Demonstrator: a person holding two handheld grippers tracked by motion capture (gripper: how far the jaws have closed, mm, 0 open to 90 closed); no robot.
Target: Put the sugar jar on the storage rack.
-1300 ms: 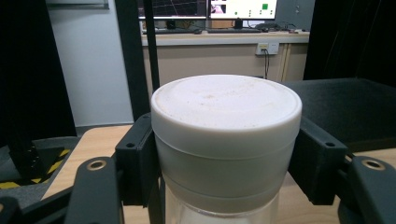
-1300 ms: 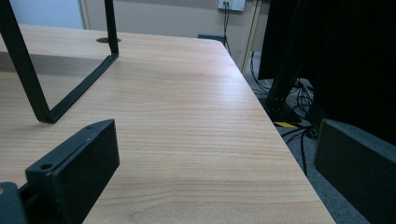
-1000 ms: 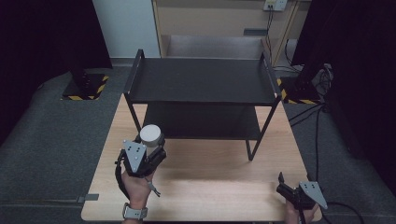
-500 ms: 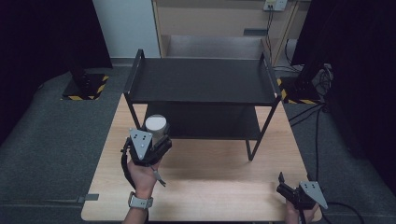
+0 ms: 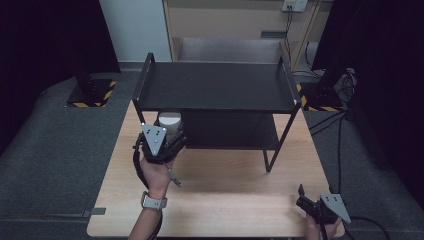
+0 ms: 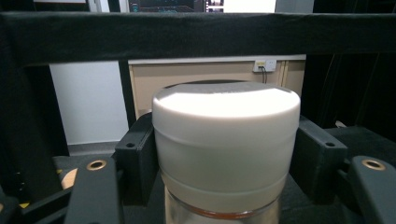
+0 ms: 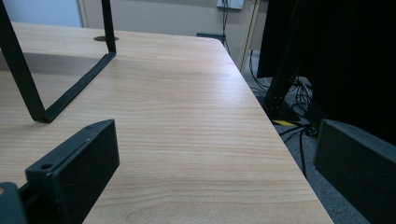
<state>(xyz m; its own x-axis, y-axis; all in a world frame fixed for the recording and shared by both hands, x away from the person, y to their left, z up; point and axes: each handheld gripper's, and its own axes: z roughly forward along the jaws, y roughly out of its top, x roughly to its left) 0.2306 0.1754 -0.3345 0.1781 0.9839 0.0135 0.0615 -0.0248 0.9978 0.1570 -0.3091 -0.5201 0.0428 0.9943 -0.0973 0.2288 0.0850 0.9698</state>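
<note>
A glass jar with a white lid [image 5: 169,121] is upright in my left gripper [image 5: 170,134], which is shut on it just below the lid. The jar is at the front left edge of the black two-level rack [image 5: 215,87], level with the opening above the lower shelf [image 5: 235,131]. In the left gripper view the jar [image 6: 226,149] sits between the two jaws of the left gripper [image 6: 226,161], and the rack's top bar [image 6: 196,37] crosses just above it. My right gripper [image 5: 305,200] rests open near the table's front right corner, holding nothing [image 7: 215,177].
The rack stands at the back of the wooden table [image 5: 225,192]; its right leg [image 7: 70,93] is ahead and left of the right gripper. Beyond the table's right edge [image 7: 280,154] lie cables on grey floor. A beige cabinet stands behind the rack.
My left gripper has carried the jar forward and a little right, from the open table to the rack's front left edge. The right gripper has stayed put.
</note>
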